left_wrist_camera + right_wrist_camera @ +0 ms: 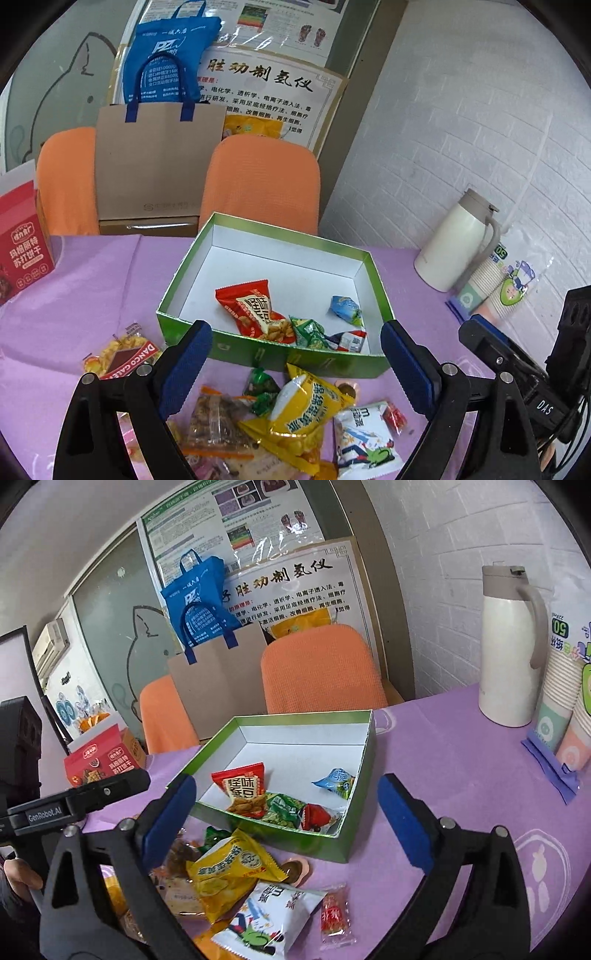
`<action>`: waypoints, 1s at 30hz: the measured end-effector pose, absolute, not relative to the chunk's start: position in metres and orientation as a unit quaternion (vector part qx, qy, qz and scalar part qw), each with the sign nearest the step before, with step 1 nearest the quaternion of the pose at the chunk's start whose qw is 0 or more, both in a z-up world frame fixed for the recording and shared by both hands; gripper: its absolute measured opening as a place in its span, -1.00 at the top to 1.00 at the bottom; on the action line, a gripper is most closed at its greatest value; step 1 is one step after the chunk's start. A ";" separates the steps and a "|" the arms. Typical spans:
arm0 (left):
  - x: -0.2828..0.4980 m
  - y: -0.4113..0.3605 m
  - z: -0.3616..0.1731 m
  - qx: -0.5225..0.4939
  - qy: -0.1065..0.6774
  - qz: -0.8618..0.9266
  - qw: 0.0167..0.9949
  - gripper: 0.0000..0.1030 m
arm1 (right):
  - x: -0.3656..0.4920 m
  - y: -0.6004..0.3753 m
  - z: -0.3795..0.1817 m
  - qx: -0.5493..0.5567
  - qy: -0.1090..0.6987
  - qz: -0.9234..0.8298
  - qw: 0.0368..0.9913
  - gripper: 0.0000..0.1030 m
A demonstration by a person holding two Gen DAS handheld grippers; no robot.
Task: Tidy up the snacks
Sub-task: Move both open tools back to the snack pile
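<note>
— While the left gripper point(295, 354) and right gripper point(286, 812) are being held with jaws spread wide and empty, how is the yellow packet point(231, 866) being judged for handling?

— It is being judged light, puffy and crinkly, with slippery film; a pinch across a sealed end is being advised, not the air-filled middle, since the chips inside could be crushed.

— Where is it lying?

— On the table point(461, 760), just in front of the green box point(273, 356), overlapping the white packet point(266, 915).

— What is being counted?

— Four snacks are being counted inside the box: a red packet point(251, 306), a green one, a red-and-white one, a blue one. Outside, at least seven loose pieces are being made out; the heap's far edge is being hidden by the jaws.
</note>
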State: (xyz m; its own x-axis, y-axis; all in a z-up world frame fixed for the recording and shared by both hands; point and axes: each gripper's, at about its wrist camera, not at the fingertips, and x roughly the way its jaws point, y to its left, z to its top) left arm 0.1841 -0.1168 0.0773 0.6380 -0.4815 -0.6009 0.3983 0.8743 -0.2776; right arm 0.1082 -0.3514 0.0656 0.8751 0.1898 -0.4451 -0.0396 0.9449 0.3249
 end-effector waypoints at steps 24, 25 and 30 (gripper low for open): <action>0.034 -0.035 -0.003 -0.060 0.405 -0.207 0.888 -0.83 | 0.018 -0.279 -0.017 0.134 0.373 0.080 0.914 -0.77; 0.032 -0.030 -0.004 -0.061 0.404 -0.203 0.890 -0.83 | 0.021 -0.273 -0.022 0.132 0.382 0.086 0.910 -0.74; 0.029 -0.011 -0.004 -0.078 0.399 -0.195 0.892 -0.83 | 0.037 -0.248 -0.043 0.135 0.419 0.112 0.891 -0.57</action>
